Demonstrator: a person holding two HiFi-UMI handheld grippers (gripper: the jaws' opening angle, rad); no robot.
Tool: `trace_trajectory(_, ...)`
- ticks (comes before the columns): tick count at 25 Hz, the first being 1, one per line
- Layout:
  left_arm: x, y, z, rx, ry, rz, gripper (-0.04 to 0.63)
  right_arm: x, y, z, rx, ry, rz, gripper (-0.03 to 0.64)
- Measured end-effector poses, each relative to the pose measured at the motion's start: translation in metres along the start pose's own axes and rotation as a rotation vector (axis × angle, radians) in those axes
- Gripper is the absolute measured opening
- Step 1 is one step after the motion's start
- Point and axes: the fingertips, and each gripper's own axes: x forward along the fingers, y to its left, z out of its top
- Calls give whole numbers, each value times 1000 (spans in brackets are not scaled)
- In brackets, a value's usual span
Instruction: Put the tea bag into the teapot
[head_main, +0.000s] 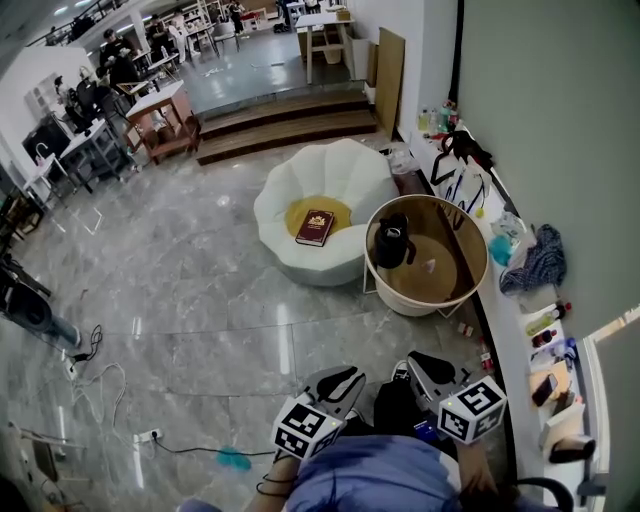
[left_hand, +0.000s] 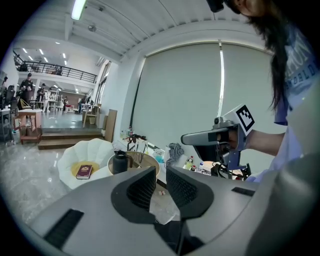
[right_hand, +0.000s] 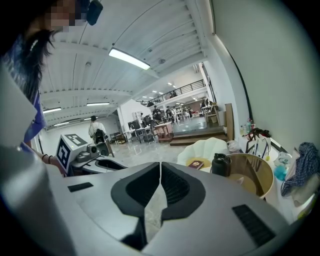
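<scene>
On table (head_main: 450, 288), tea bag (head_main: 430, 265) lies just beside teapot (head_main: 392, 242), outside it. Left gripper (left_hand: 160, 176): jaws slightly apart, empty. Right gripper (right_hand: 160, 172): jaws together, empty. Both are well short of the table. I judge a wide opening and a gentle pinch suit the bag.

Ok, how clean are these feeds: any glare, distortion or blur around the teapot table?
Head view: sharp and evenly lit; the glossy floor shows streaky lamp reflections, none on the teapot or the round table. Left gripper view: heavy fisheye bending, black corners, teapot small but clear. Right gripper view: same bending, bright ceiling lamp, no washout.
</scene>
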Motion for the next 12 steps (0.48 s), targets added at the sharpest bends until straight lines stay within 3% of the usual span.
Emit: trace_trajectory(12, 10, -11, -1, 15, -7, -30, 59, -12, -8, -7, 12, -1, -25, 25)
